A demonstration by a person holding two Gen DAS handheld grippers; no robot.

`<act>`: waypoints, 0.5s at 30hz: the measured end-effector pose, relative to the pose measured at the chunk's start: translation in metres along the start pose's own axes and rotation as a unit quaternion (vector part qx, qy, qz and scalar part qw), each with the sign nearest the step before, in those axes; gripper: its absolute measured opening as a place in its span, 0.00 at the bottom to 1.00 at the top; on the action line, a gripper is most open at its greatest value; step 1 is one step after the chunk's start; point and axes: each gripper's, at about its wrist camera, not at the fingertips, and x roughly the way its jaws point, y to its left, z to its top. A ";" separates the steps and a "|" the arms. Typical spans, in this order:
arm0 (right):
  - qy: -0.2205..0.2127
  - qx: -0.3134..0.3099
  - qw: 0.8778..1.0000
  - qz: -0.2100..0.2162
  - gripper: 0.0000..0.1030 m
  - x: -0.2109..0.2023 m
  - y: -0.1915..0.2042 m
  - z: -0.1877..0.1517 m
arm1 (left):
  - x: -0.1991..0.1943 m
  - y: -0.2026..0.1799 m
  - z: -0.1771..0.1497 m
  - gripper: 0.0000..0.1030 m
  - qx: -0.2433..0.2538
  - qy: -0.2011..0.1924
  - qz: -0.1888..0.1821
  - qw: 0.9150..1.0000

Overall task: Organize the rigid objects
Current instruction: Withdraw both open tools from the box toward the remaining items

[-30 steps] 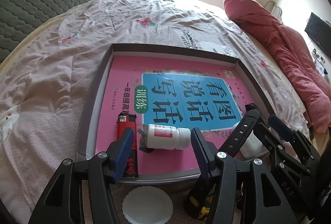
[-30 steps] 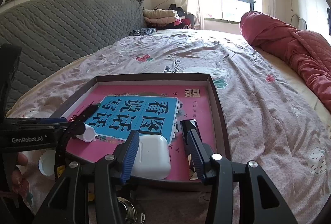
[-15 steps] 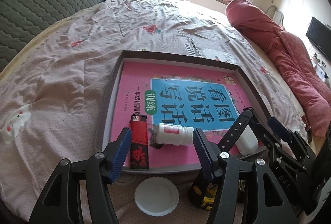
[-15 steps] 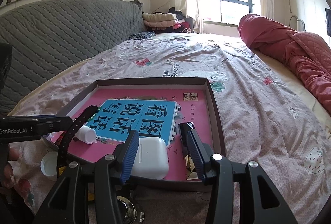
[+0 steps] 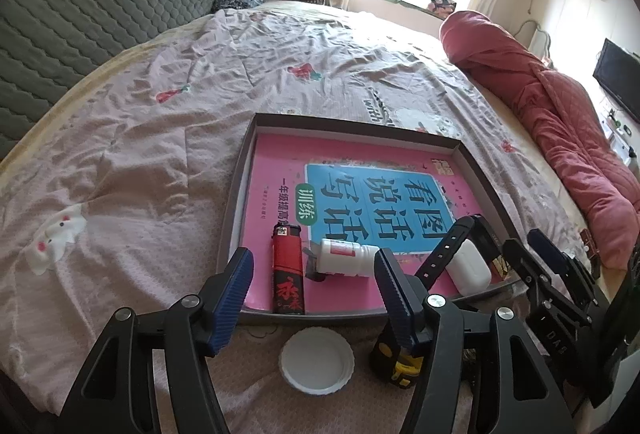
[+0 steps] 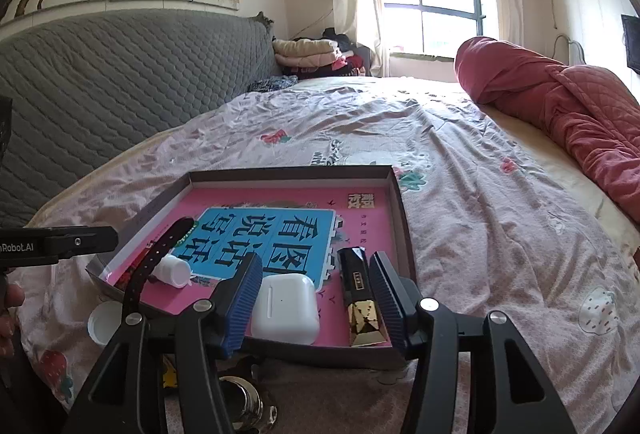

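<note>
A dark shallow tray point(image 5: 235, 205) on the bed holds a pink and blue book point(image 5: 276, 185). On the book lie a red lighter point(image 5: 286, 270), a white bottle point(image 5: 347, 258) on its side, a black watch strap point(image 5: 448, 249) and a white earbud case point(image 6: 285, 308). My left gripper point(image 5: 313, 258) hovers open above the tray's near edge, holding nothing. My right gripper point(image 6: 316, 262) is opening its jaws. The earbud case and a black and gold lighter point(image 6: 359, 298) lie between them on the book, and the pads do not press on either.
A white lid point(image 5: 317, 360) and a black and yellow object point(image 5: 394, 362) lie on the bedspread just in front of the tray. A shiny metal item point(image 6: 244, 404) sits under my right gripper. A red quilt point(image 5: 560, 121) is piled at the right. A grey headboard point(image 6: 120, 81) rises at the left.
My left gripper drew back and up from the bottle, so the tray looks farther away. My right gripper's jaws widened off the earbud case, uncovering the black and gold lighter beside it.
</note>
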 end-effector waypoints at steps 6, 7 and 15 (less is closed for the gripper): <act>-0.021 0.006 1.000 -0.003 0.54 -0.016 -0.005 -0.001 | -0.010 -0.001 -0.003 0.64 0.001 -0.004 -0.001 1.000; -0.025 0.008 1.000 -0.005 0.54 -0.020 -0.006 -0.001 | -0.011 -0.002 -0.004 0.64 0.002 -0.005 -0.001 1.000; -0.033 0.020 0.999 -0.015 0.54 -0.040 -0.008 -0.005 | -0.025 -0.004 -0.008 0.65 0.011 -0.012 -0.007 1.000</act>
